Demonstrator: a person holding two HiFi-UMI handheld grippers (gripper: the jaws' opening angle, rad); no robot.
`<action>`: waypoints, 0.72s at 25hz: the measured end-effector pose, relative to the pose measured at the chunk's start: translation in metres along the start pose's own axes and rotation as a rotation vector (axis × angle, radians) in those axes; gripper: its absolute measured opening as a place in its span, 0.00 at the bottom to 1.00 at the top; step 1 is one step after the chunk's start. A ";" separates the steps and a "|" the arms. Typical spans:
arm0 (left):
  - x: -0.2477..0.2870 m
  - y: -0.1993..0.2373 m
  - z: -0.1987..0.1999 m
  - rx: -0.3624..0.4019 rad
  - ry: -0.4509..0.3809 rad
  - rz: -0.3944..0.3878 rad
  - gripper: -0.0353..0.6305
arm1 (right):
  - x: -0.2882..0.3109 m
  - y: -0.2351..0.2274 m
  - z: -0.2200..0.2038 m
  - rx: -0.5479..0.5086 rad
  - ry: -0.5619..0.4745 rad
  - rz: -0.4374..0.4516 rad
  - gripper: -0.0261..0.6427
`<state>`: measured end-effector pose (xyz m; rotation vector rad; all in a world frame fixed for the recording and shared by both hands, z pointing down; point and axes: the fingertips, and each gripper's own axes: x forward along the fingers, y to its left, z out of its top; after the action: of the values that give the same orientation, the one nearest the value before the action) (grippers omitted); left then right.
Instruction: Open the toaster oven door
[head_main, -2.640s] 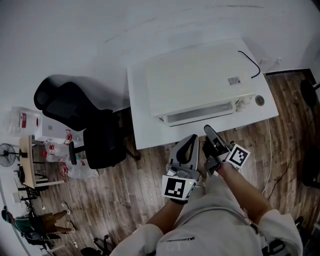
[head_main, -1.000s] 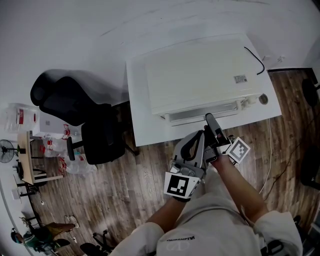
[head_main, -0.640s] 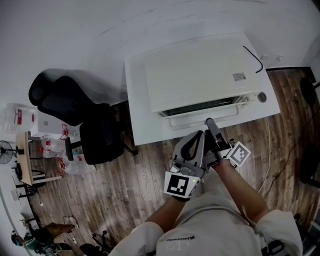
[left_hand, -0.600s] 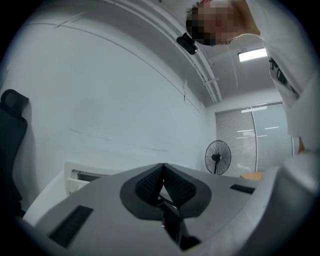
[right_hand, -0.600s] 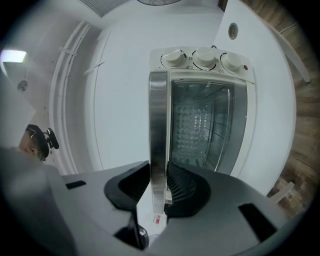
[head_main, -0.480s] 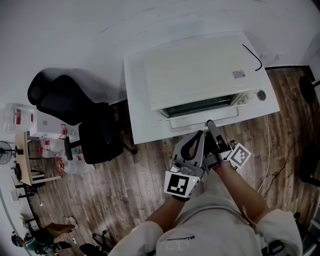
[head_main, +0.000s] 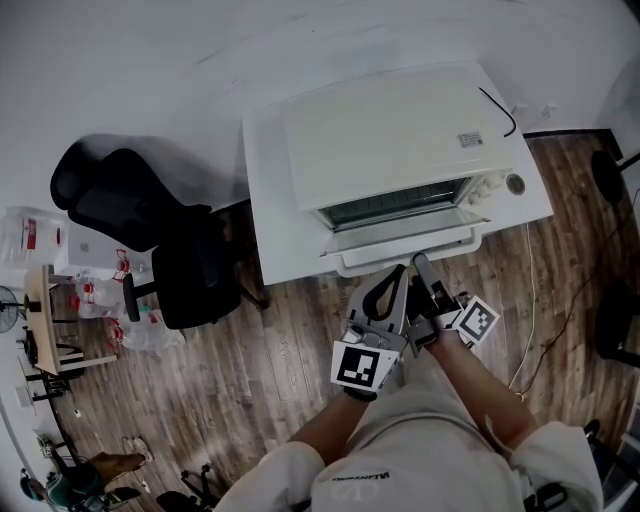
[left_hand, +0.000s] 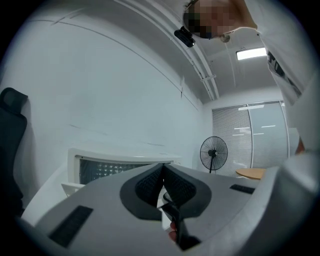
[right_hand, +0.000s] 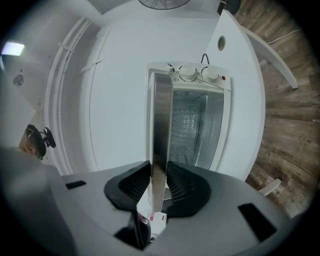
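A white toaster oven (head_main: 390, 130) stands on a white table (head_main: 272, 230). Its door (head_main: 400, 232) hangs partly open, tilted down toward me, and the dark cavity (head_main: 395, 205) shows behind it. My right gripper (head_main: 419, 262) is shut on the door handle (right_hand: 160, 110), a shiny bar running between its jaws (right_hand: 159, 167). The oven's knobs (right_hand: 199, 73) and the rack inside show past the handle. My left gripper (head_main: 392, 274) hovers just left of the right one, below the door's edge, shut with nothing in it (left_hand: 162, 168).
A black office chair (head_main: 150, 235) stands left of the table. A black cable (head_main: 498, 105) runs over the oven's far right corner. Wooden floor (head_main: 250, 380) lies below the table's front edge. A standing fan (left_hand: 213, 152) shows in the left gripper view.
The oven door has gone from closed to partly open, swinging down toward me with the right gripper on its handle. The left gripper has stayed beside it, shut.
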<state>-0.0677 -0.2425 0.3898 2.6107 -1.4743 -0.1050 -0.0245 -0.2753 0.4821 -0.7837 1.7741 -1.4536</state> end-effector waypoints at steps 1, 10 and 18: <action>-0.001 -0.001 -0.004 0.002 0.007 0.001 0.06 | -0.004 -0.002 -0.001 0.000 0.000 -0.006 0.21; -0.018 -0.007 -0.040 0.027 0.067 0.015 0.06 | -0.030 -0.019 -0.014 -0.008 0.012 -0.050 0.21; -0.033 -0.011 -0.054 0.018 0.078 0.018 0.06 | -0.048 -0.034 -0.022 -0.012 0.001 -0.073 0.21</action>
<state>-0.0688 -0.2036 0.4412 2.5829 -1.4791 0.0122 -0.0150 -0.2304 0.5250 -0.8621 1.7729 -1.4929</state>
